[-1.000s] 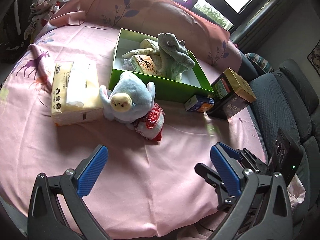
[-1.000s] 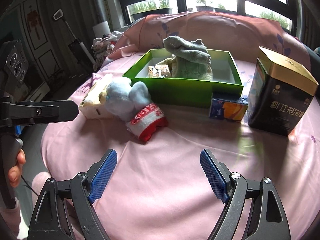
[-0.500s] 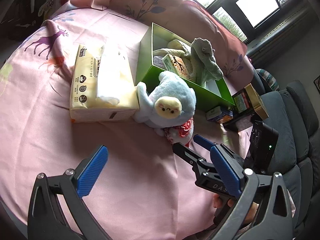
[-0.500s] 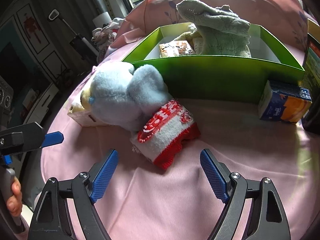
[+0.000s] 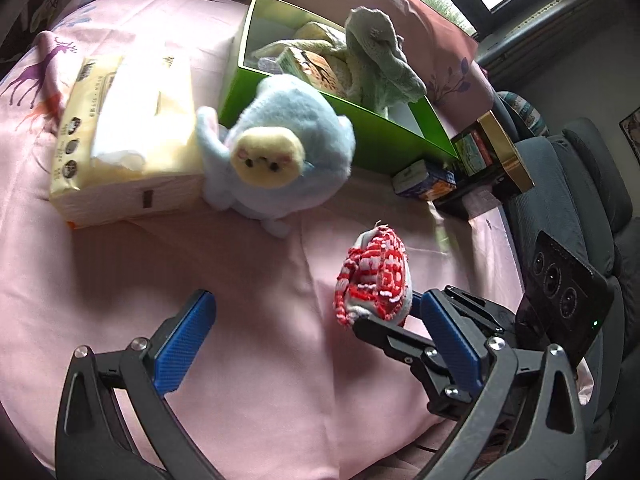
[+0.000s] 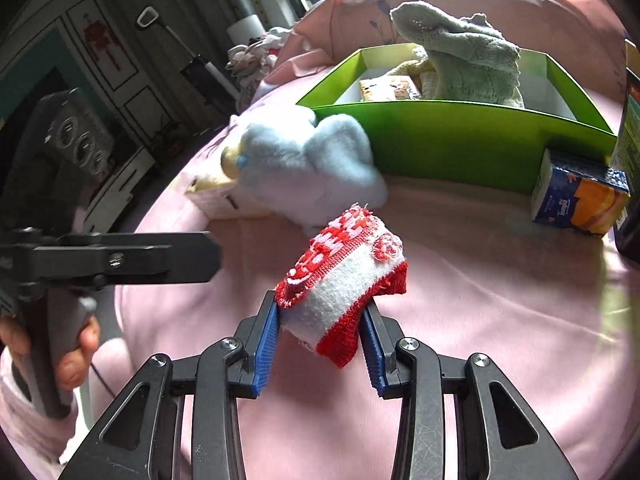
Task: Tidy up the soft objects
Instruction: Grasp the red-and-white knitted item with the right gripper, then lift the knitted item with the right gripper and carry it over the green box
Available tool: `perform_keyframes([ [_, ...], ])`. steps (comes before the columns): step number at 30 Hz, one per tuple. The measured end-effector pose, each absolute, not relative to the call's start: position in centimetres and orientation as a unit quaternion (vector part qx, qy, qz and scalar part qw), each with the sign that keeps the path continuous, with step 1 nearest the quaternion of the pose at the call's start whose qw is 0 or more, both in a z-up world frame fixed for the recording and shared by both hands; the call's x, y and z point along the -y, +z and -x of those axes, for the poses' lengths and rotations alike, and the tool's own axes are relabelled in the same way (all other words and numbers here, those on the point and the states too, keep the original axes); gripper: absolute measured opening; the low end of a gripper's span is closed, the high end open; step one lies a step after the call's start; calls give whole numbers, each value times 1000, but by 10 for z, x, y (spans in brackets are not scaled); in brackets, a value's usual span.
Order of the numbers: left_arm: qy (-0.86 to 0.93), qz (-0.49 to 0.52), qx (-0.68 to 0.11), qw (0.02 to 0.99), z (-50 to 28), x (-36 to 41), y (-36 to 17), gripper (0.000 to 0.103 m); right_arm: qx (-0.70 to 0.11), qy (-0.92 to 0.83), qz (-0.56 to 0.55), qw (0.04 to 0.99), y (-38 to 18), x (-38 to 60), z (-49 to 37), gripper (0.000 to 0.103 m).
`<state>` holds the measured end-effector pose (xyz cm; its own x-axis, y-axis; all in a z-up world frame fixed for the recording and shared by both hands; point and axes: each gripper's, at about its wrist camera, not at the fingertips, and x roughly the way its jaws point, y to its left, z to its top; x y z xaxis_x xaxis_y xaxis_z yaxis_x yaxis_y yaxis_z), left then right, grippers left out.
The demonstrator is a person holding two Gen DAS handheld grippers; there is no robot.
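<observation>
My right gripper (image 6: pixel 322 338) is shut on a red and white knitted sock bundle (image 6: pixel 344 280) and holds it above the pink bed cover; the bundle also shows in the left wrist view (image 5: pixel 374 276). A light blue plush toy (image 5: pixel 280 156) with a yellow face lies against a green box (image 5: pixel 360 136); it also shows in the right wrist view (image 6: pixel 304 164). The green box (image 6: pixel 460 140) holds a grey-green towel (image 6: pixel 460 52) and other soft items. My left gripper (image 5: pixel 316 348) is open and empty, low over the cover in front of the plush.
A yellow tissue pack (image 5: pixel 120 136) lies left of the plush. A small blue and orange tissue packet (image 6: pixel 580 200) and a dark tin with a gold lid (image 5: pixel 496 152) stand right of the box. A grey sofa (image 5: pixel 580 200) is beyond the bed's right edge.
My right gripper moved in and shut on the sock bundle, then lifted it away from the plush. My left gripper moved closer to the plush and stayed open.
</observation>
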<state>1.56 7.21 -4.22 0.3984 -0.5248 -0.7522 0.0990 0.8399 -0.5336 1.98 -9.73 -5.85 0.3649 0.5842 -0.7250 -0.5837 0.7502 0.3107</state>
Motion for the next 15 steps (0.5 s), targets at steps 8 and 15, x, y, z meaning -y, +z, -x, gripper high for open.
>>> perform_keyframes([
  [8, -259, 143, -545, 785, -13, 0, -56, 96, -470, 315, 34, 824, -67, 132, 9, 59],
  [15, -269, 120, -558, 776, -13, 26, -63, 71, -469, 318, -1, 824, -71, 144, 13, 66],
])
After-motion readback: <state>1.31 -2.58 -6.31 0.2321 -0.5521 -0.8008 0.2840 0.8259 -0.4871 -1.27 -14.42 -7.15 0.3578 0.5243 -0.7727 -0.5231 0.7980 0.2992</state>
